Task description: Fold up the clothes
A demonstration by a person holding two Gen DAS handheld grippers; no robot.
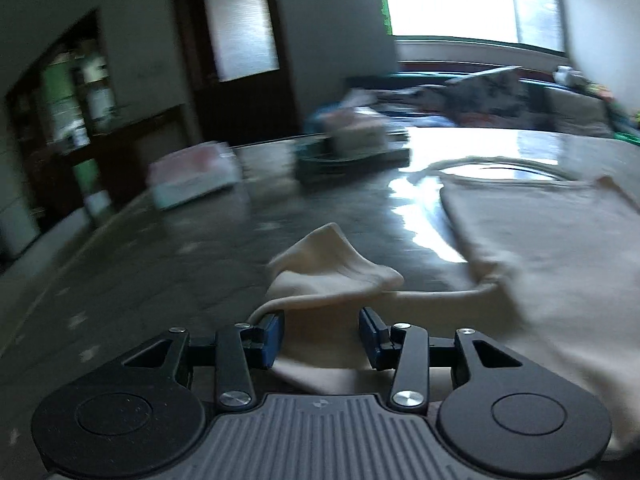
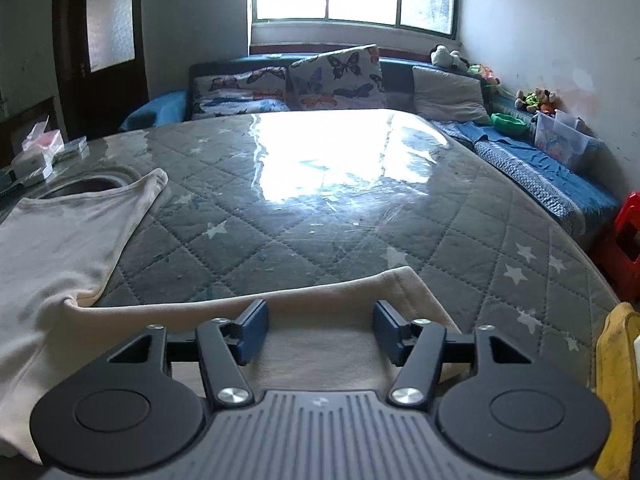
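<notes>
A cream long-sleeved top (image 2: pixel 60 240) lies spread on a grey quilted surface with white stars (image 2: pixel 320 208) under a glossy clear cover. In the left wrist view the top (image 1: pixel 540 240) fills the right side, neckline at the far end. One sleeve (image 1: pixel 332 268) is bunched up just in front of my left gripper (image 1: pixel 322 332). Its blue pads stand apart with loose fabric lying between them. The other sleeve (image 2: pixel 360 292) lies flat, and my right gripper (image 2: pixel 320 332) hovers over it with its jaws wide and nothing pinched.
Small boxes (image 1: pixel 192 176) and packets sit at the surface's far left edge. Behind it is a sofa with butterfly cushions (image 2: pixel 336 76). A clear plastic bin (image 2: pixel 560 140) stands on a blue bench at right. A red stool (image 2: pixel 624 240) and a yellow cloth (image 2: pixel 616 380) are at the right edge.
</notes>
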